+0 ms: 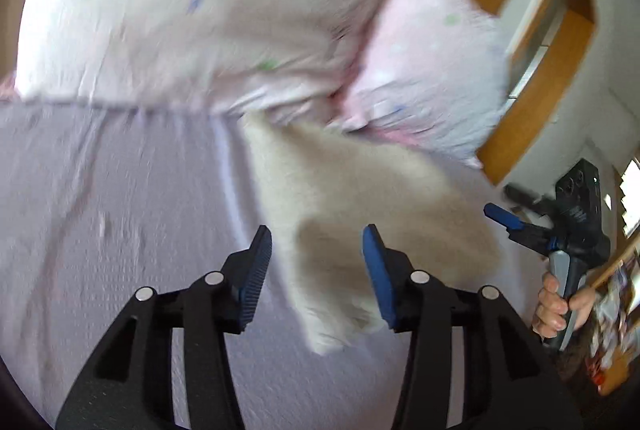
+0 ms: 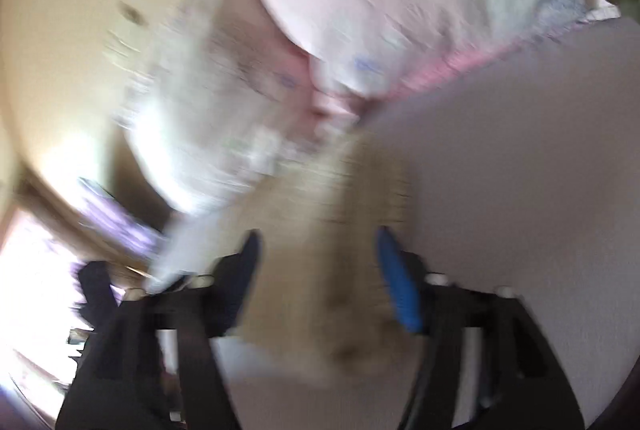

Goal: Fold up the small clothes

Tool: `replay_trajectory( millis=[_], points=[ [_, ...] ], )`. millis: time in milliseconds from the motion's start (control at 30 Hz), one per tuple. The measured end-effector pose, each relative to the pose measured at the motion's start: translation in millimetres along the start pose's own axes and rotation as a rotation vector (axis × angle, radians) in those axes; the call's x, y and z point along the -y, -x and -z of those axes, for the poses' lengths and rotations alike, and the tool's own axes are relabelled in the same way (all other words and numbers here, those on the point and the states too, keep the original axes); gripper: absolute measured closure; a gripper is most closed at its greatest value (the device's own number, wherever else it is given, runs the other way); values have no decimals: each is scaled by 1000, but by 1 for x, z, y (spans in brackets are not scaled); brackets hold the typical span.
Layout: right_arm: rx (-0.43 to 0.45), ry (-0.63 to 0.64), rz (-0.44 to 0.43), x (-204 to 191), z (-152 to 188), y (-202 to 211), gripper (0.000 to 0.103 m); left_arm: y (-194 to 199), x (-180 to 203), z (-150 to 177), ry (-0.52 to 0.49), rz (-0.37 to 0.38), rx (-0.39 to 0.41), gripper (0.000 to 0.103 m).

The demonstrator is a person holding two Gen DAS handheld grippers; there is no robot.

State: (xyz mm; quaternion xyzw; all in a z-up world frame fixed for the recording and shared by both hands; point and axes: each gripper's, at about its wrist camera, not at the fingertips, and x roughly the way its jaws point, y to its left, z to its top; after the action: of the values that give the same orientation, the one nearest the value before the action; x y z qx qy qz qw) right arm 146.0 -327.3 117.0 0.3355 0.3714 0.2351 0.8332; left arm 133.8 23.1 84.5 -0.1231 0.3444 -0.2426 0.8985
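Note:
A small cream garment (image 1: pixel 360 198) lies on the lavender bed sheet (image 1: pixel 120 230). My left gripper (image 1: pixel 318 270) is open, its jaws wide apart just above the garment's near end, holding nothing. My right gripper shows at the right edge of the left wrist view (image 1: pixel 504 220), held in a hand. In the blurred right wrist view my right gripper (image 2: pixel 320 274) is open over the same cream garment (image 2: pixel 320 230).
Two white pillows with small coloured dots (image 1: pixel 200 10) (image 1: pixel 432 70) lie at the head of the bed. A wooden frame (image 1: pixel 532 102) stands at the right. A bright window (image 2: pixel 36 270) is at the left of the right wrist view.

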Motion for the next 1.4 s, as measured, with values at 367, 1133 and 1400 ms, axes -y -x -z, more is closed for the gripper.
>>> replay_trajectory(
  millis=[367,1133,1400],
  points=[
    [-227,-20,158,-6,32,-52,19,-50,55,32,-134,-9,-197,29],
    [-245,370,684,-30,109,-61,1,-40,32,74,-125,-406,-245,2],
    [-230,389,714,-31,112,-63,1,-43,35,77,-146,-435,-258,2]
  ],
)
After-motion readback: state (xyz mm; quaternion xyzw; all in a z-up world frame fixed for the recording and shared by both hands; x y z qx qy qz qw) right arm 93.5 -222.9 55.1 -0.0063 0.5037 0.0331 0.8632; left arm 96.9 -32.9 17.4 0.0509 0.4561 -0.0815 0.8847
